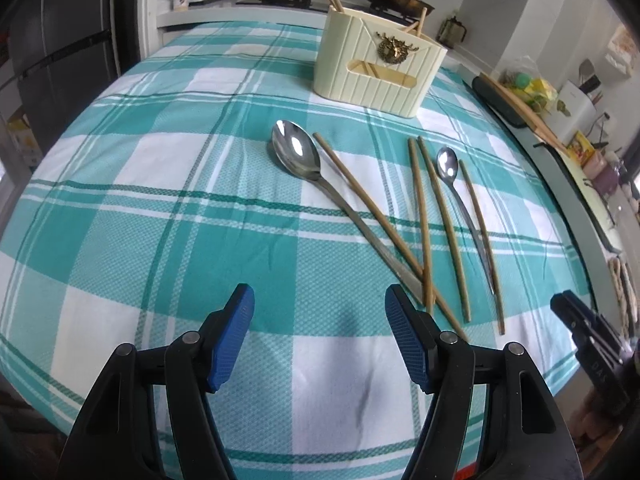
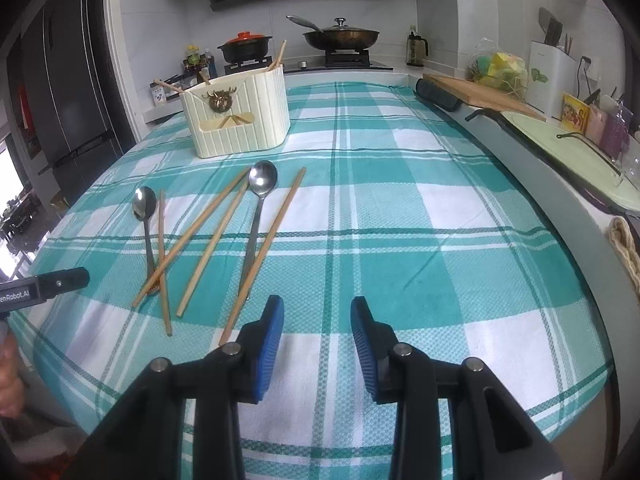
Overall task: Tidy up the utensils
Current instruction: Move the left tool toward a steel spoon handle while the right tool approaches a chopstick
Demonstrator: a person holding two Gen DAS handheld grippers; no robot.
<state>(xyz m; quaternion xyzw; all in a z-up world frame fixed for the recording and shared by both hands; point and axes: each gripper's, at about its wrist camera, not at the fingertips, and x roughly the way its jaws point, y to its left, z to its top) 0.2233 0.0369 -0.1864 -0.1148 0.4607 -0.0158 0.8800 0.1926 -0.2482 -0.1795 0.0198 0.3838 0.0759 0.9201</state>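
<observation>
Loose on the desk [image 1: 120, 200]: four chopsticks [image 1: 442, 224] and two spoons [image 1: 298, 152], handles near, easy to grab. Holder [image 1: 376, 68] far, upright. Left tool [image 1: 320, 344] wide, right tool [image 2: 317, 344] narrower, both empty.

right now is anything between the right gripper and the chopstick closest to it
Nothing visible. The right gripper is open and empty over bare tablecloth, and the nearest chopstick lies just ahead to its left, its near end uncovered.
</observation>
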